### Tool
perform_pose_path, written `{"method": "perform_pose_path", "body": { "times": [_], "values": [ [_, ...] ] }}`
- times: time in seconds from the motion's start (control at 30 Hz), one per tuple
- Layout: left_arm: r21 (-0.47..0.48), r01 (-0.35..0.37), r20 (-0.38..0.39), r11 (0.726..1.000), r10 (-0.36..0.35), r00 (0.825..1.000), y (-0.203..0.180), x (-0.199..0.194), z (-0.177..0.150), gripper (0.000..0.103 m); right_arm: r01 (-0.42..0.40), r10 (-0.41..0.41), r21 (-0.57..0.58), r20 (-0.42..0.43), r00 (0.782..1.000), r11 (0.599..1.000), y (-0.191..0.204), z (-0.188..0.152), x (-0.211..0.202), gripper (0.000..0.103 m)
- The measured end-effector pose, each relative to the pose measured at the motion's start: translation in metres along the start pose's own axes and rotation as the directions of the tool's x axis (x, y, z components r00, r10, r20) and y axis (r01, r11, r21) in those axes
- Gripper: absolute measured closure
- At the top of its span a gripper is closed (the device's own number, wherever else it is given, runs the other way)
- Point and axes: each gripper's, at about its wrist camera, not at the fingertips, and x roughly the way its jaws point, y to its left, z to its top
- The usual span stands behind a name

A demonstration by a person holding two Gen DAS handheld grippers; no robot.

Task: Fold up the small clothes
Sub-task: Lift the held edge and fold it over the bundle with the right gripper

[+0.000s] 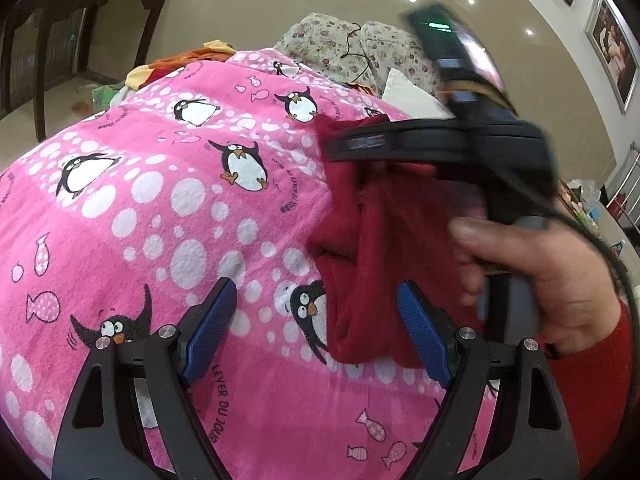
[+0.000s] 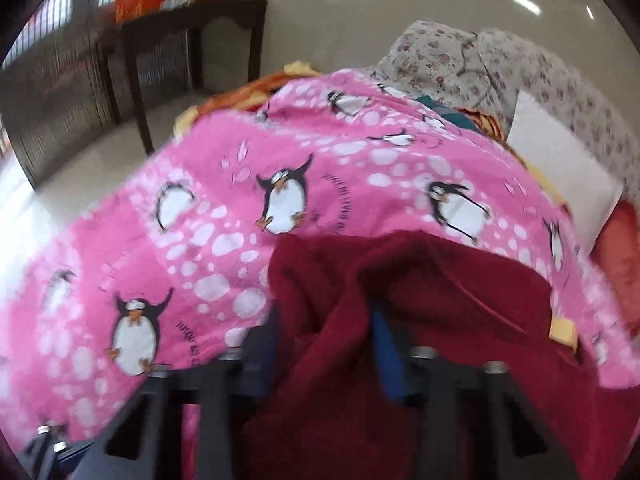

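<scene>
One dark red garment [image 1: 372, 240]; one pink penguin blanket [image 1: 160, 208]; two tools: left [image 1: 316, 320], right [image 2: 324, 320]; one hand [image 1: 560, 280].

Garment [image 1: 376, 240] lies on the blanket [image 1: 160, 208], toward its right side. Left gripper [image 1: 316, 316] over the blanket's near edge, the garment's near end between its fingers. Right gripper [image 2: 324, 320] at the garment. Cushions [image 1: 332, 40] behind the far edge; table [image 1: 80, 0] far left.

The pink penguin blanket [image 1: 160, 220] bears the printed words "LEVER DU JOUR" beside a penguin.
</scene>
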Motion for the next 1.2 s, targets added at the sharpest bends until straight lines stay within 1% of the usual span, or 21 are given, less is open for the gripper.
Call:
{"method": "perform_pose_path", "body": {
  "times": [0.07, 0.1, 0.13, 0.2, 0.33, 0.4, 0.47, 0.53, 0.63, 0.73, 0.77, 0.8, 0.83, 0.87, 0.93, 0.97, 1.0, 1.03, 1.07, 1.13, 1.2],
  "values": [
    [0.007, -0.003, 0.006, 1.000, 0.003, 1.000, -0.004, 0.001, 0.001, 0.020, -0.127, 0.123, 0.091, 0.044, 0.991, 0.988, -0.021, -0.001, -0.023, 0.084],
    [0.015, -0.007, 0.008, 1.000, 0.007, 1.000, -0.007, 0.001, 0.001, 0.020, -0.180, 0.172, 0.118, 0.074, 0.982, 0.977, -0.029, -0.003, -0.035, 0.085],
    [0.030, -0.009, 0.011, 1.000, 0.008, 1.000, -0.013, 0.001, 0.001, 0.020, -0.224, 0.211, 0.132, 0.105, 0.972, 0.966, -0.037, -0.006, -0.049, 0.086],
    [0.073, -0.001, 0.017, 0.997, 0.000, 1.000, -0.026, 0.001, 0.002, 0.020, -0.284, 0.261, 0.140, 0.161, 0.952, 0.948, -0.050, -0.013, -0.080, 0.087],
    [0.142, 0.059, -0.013, 0.988, -0.058, 0.998, -0.063, -0.002, 0.006, 0.021, -0.340, 0.293, 0.166, 0.254, 0.922, 0.926, -0.078, -0.026, -0.128, 0.088],
    [0.192, 0.084, -0.002, 0.978, -0.085, 0.996, -0.086, -0.010, 0.007, 0.021, -0.349, 0.282, 0.191, 0.308, 0.909, 0.918, -0.103, -0.036, -0.152, 0.089],
    [0.244, 0.122, -0.006, 0.962, -0.125, 0.992, -0.114, -0.017, 0.006, 0.021, -0.349, 0.265, 0.216, 0.342, 0.902, 0.912, -0.126, -0.047, -0.170, 0.089],
    [0.279, 0.175, -0.031, 0.944, -0.173, 0.984, -0.143, -0.020, 0.003, 0.021, -0.334, 0.232, 0.244, 0.367, 0.901, 0.910, -0.153, -0.060, -0.183, 0.089],
    [0.338, 0.235, -0.081, 0.911, -0.221, 0.972, -0.187, -0.013, -0.008, 0.021, -0.301, 0.173, 0.306, 0.381, 0.908, 0.903, -0.193, -0.084, -0.197, 0.090],
    [0.389, 0.251, -0.113, 0.886, -0.224, 0.968, -0.222, 0.003, -0.021, 0.021, -0.239, 0.096, 0.379, 0.359, 0.928, 0.894, -0.230, -0.109, -0.194, 0.093],
    [0.394, 0.260, -0.129, 0.882, -0.226, 0.965, -0.233, 0.011, -0.027, 0.021, -0.209, 0.062, 0.404, 0.349, 0.935, 0.891, -0.241, -0.118, -0.193, 0.101],
    [0.392, 0.270, -0.147, 0.879, -0.230, 0.962, -0.239, 0.018, -0.033, 0.021, -0.162, 0.009, 0.434, 0.334, 0.943, 0.886, -0.253, -0.128, -0.191, 0.103],
    [0.387, 0.279, -0.172, 0.879, -0.229, 0.958, -0.246, 0.028, -0.040, 0.021, -0.145, -0.013, 0.455, 0.326, 0.945, 0.879, -0.264, -0.134, -0.190, 0.103],
    [0.384, 0.287, -0.192, 0.878, -0.228, 0.955, -0.250, 0.035, -0.045, 0.021, -0.156, -0.012, 0.490, 0.322, 0.947, 0.858, -0.278, -0.142, -0.186, 0.103],
    [0.392, 0.296, -0.225, 0.871, -0.221, 0.949, -0.258, 0.047, -0.057, 0.021, -0.223, 0.043, 0.541, 0.325, 0.945, 0.811, -0.297, -0.155, -0.177, 0.103],
    [0.416, 0.277, -0.219, 0.866, -0.200, 0.955, -0.263, 0.050, -0.063, 0.021, -0.270, 0.080, 0.551, 0.344, 0.935, 0.789, -0.300, -0.161, -0.177, 0.103],
    [0.440, 0.262, -0.211, 0.859, -0.184, 0.960, -0.266, 0.050, -0.066, 0.021, -0.308, 0.113, 0.541, 0.364, 0.925, 0.782, -0.300, -0.164, -0.180, 0.103],
    [0.463, 0.259, -0.209, 0.848, -0.179, 0.961, -0.267, 0.048, -0.067, 0.021, -0.336, 0.142, 0.520, 0.376, 0.916, 0.785, -0.294, -0.165, -0.184, 0.103],
    [0.467, 0.265, -0.212, 0.844, -0.184, 0.960, -0.265, 0.045, -0.066, 0.021, -0.344, 0.159, 0.502, 0.375, 0.913, 0.794, -0.288, -0.164, -0.187, 0.101],
    [0.455, 0.278, -0.223, 0.846, -0.195, 0.955, -0.259, 0.035, -0.063, 0.021, -0.351, 0.192, 0.467, 0.355, 0.915, 0.811, -0.273, -0.159, -0.189, 0.097],
    [0.448, 0.283, -0.224, 0.848, -0.200, 0.954, -0.255, 0.026, -0.064, 0.021, -0.344, 0.200, 0.454, 0.336, 0.920, 0.822, -0.262, -0.157, -0.186, 0.079]
  ]
}}
